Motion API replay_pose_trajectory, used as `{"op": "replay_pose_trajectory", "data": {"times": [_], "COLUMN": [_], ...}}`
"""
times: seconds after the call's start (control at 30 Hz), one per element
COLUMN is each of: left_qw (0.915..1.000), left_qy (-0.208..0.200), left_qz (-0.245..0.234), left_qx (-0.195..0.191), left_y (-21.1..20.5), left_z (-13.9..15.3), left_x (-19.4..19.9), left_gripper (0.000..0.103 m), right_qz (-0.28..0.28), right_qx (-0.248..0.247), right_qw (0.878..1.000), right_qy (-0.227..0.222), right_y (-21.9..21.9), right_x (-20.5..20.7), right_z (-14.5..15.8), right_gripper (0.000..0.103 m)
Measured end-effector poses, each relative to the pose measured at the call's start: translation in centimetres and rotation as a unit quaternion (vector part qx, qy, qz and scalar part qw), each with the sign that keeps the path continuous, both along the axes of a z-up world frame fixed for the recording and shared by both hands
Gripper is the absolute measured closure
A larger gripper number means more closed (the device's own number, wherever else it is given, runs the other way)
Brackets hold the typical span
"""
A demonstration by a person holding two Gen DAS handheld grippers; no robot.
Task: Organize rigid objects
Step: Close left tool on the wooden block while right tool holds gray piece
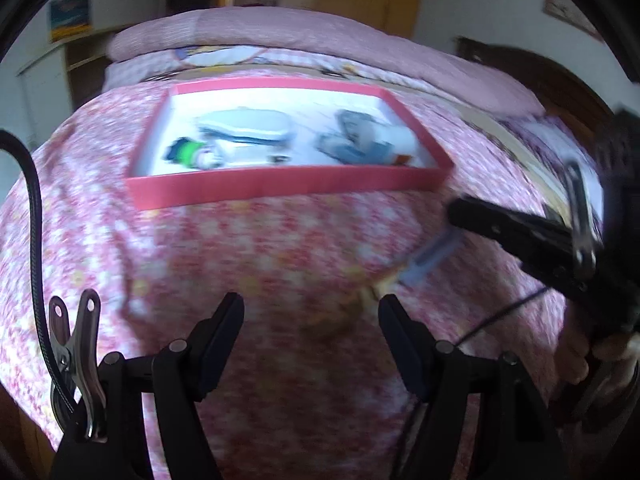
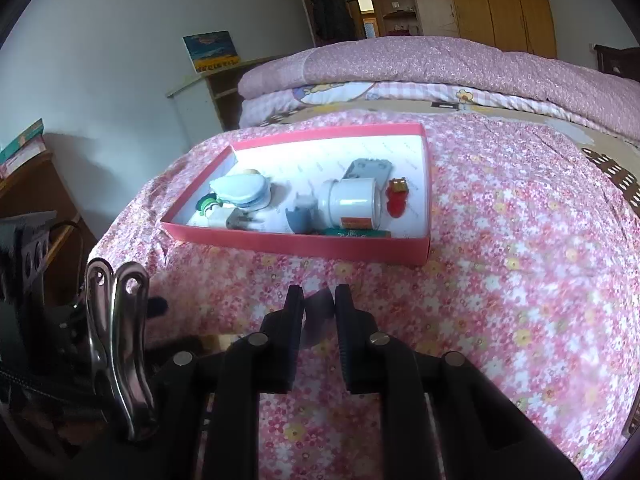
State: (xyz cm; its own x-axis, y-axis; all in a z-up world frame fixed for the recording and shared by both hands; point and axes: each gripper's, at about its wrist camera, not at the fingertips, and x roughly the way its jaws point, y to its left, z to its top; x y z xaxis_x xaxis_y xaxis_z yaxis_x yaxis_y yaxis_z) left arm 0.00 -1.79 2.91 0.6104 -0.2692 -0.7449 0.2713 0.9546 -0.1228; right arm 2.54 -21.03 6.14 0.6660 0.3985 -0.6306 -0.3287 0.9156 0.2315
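The flowered bedspread (image 2: pixel 500 240) carries the red box (image 2: pixel 304 246), collecting 2 clusters of small rigid items. Nearer than the box, the right gripper (image 2: pixel 318 304) is clamped on a slim bluish object (image 1: pixel 430 258), likely bound boxward; the left gripper (image 1: pixel 312 312) gapes empty.

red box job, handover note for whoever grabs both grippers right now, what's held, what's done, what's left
Left gripper: open, nothing between its fingers.
Right gripper: shut on a small blurred bluish item, held above the floral bedspread, short of the red box.
Done: white jar, blue-and-white case, grey pieces and red piece already lie in the box.
Left: bring the held item over and drop it in.
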Motion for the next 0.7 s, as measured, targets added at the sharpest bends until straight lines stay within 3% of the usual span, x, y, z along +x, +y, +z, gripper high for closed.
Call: {"op": "replay_pose_trajectory", "data": {"times": [0.13, 0.2, 0.47, 0.7], "left_qw": [0.9988, 0.9983, 0.9978, 0.9998], "left_qy": [-0.013, -0.01, -0.012, -0.004], "left_qz": [-0.035, -0.044, -0.056, -0.017], "left_qx": [0.03, 0.037, 0.032, 0.01], "left_y": [-2.1, -2.6, -3.1, -1.0], "left_z": [-0.4, -0.7, -1.2, -0.9], "left_x": [-0.2, 0.0, 0.8, 0.8], "left_gripper": [0.041, 0.056, 0.086, 0.086], "right_qz": [0.001, 0.001, 0.0, 0.004], "right_qx": [0.004, 0.005, 0.008, 0.005], "right_qw": [1.0, 1.0, 1.0, 1.0], "right_qy": [-0.001, -0.001, 0.003, 0.017], "right_y": [-0.1, -0.2, -0.5, -0.5], "right_x": [0.0, -0.1, -0.1, -0.2], "right_z": [0.0, -0.1, -0.3, -1.0], "right_gripper": [0.086, 0.086, 0.086, 0.086]}}
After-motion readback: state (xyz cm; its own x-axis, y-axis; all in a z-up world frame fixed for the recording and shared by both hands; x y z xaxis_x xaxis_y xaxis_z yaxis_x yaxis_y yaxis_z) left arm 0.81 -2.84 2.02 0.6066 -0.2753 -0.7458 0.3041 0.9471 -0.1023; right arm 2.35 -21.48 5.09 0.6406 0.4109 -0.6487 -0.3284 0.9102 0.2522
